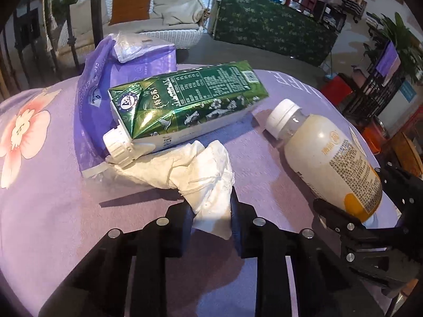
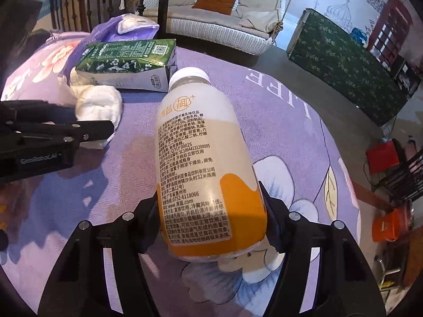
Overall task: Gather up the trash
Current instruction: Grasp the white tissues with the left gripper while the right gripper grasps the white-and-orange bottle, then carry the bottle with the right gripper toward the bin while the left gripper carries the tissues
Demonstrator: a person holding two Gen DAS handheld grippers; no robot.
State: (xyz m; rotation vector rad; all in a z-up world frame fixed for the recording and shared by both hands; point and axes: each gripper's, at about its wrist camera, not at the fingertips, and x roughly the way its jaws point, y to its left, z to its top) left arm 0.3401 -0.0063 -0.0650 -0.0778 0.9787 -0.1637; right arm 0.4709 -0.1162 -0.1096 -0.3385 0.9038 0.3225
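Note:
A crumpled white tissue [image 1: 201,174] lies on the purple floral tablecloth [image 1: 53,185]; my left gripper [image 1: 210,211] is shut on its near end. A green drink carton [image 1: 185,103] with a white cap lies on its side behind the tissue. A white plastic bottle [image 2: 203,158] with an orange base lies on the cloth; my right gripper [image 2: 211,211] is shut on its base. The bottle [image 1: 327,158] and right gripper [image 1: 351,211] also show in the left wrist view. The tissue [image 2: 97,105], carton [image 2: 127,63] and left gripper [image 2: 105,129] show in the right wrist view.
A purple plastic bag [image 1: 127,60] with white wrapping lies behind the carton. The table edge curves away at the right [image 1: 343,111]. Beyond it stand a white wicker sofa [image 1: 148,13], a green-covered counter [image 1: 277,31] and red and orange bins [image 2: 386,224].

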